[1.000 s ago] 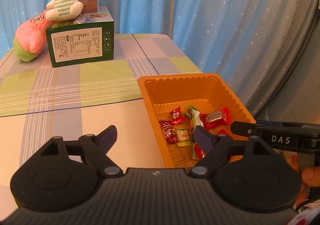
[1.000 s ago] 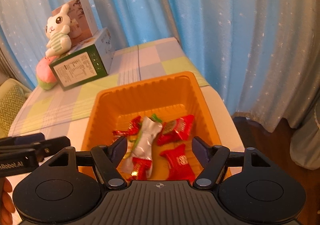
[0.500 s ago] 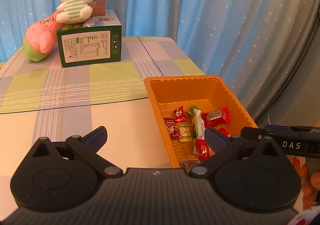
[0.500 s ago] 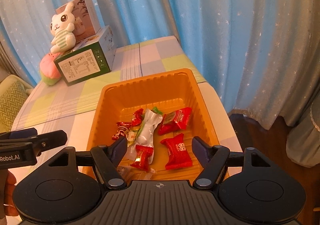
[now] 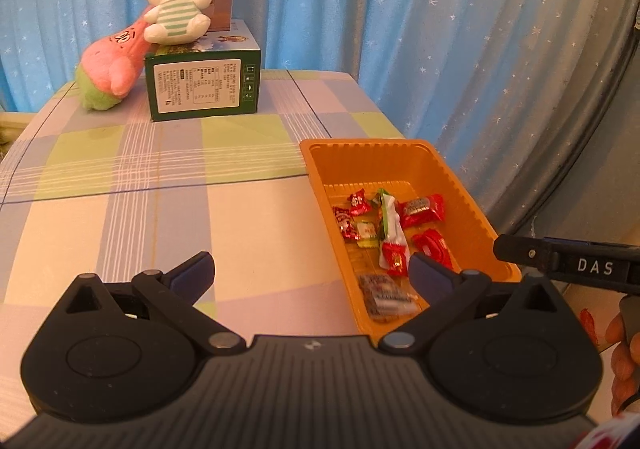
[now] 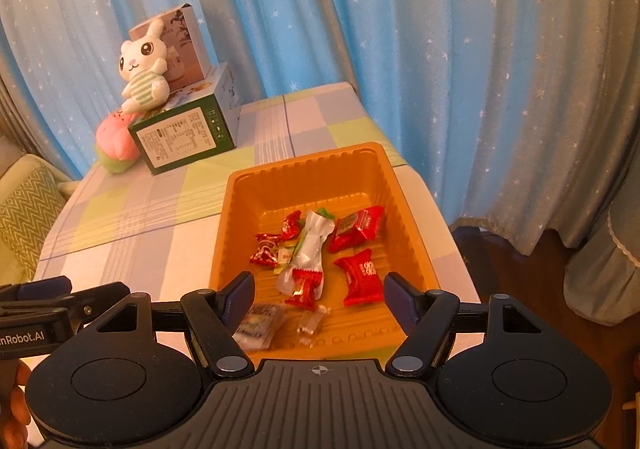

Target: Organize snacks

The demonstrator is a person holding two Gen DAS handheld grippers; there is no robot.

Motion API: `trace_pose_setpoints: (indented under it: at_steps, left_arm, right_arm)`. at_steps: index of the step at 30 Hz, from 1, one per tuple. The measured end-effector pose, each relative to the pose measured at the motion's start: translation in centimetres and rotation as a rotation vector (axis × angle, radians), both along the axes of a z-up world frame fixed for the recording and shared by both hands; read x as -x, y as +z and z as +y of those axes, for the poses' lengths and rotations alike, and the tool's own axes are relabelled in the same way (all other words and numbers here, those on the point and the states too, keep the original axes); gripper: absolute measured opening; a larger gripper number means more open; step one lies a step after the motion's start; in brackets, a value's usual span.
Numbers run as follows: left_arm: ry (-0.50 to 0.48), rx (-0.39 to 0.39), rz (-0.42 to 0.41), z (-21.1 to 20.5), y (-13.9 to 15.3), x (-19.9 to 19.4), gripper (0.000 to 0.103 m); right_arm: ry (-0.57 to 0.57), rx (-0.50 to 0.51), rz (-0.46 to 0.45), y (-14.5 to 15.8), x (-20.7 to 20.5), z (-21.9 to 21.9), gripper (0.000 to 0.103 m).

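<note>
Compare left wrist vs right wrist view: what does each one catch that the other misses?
Left wrist only: the left gripper, jaws open and empty, and the "DAS" label on the other gripper's side.

Right wrist only: the right gripper, jaws open and empty, a green zigzag cushion at far left, dark wood floor past the table's right edge.

Both: the orange tray with wrapped snacks, the green box, the white bunny plush, the blue star curtain.

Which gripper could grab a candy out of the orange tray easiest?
Probably the right hand-held gripper. It faces straight into the orange tray, open, candies between its fingers. The left hand-held gripper sits mostly over bare tablecloth.
</note>
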State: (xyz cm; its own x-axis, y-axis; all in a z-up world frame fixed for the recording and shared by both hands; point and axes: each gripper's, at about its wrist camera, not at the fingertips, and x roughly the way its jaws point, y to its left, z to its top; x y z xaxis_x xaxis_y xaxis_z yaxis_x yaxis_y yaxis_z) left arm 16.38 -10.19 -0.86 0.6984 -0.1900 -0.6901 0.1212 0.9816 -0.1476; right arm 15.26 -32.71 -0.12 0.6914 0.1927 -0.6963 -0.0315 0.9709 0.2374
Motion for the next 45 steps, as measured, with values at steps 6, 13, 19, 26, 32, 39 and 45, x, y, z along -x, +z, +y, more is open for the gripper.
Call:
trace_pose_setpoints:
  at_steps: [6, 13, 19, 26, 32, 39, 45]
  left_arm:
    - [0.010, -0.019, -0.015, 0.4, 1.1, 3.6, 0.102]
    - [0.032, -0.007, -0.021, 1.4, 2.1, 7.0, 0.102]
    - [0.064, -0.004, -0.018, 2.1, 2.9, 9.7, 0.102]
    - [0.088, -0.025, -0.022, 2.5, 3.7, 12.3, 0.102]
    - [0.100, -0.032, -0.036, 2.7, 4.4, 14.3, 0.102]
    - [0.093, -0.024, -0.036, 2.7, 4.8, 15.8, 0.102]
    - [0.085, -0.031, -0.043, 2.5, 5.1, 16.7, 0.102]
  right_arm:
    - [-0.013, -0.012, 0.002, 1.0, 3.4, 0.4, 0.071]
    - [-0.011, -0.022, 0.000, 1.9, 6.9, 1.2, 0.071]
    - [0.005, -0.014, -0.011, 3.0, 9.8, 2.3, 0.071]
    - [0.021, -0.009, -0.028, 4.0, 12.8, 3.2, 0.071]
    - [0.030, -0.003, -0.037, 4.7, 14.7, 3.5, 0.071]
    - [0.046, 0.021, -0.063, 5.6, 16.3, 4.0, 0.071]
    - [0.051, 0.023, -0.073, 6.0, 17.6, 4.2, 0.071]
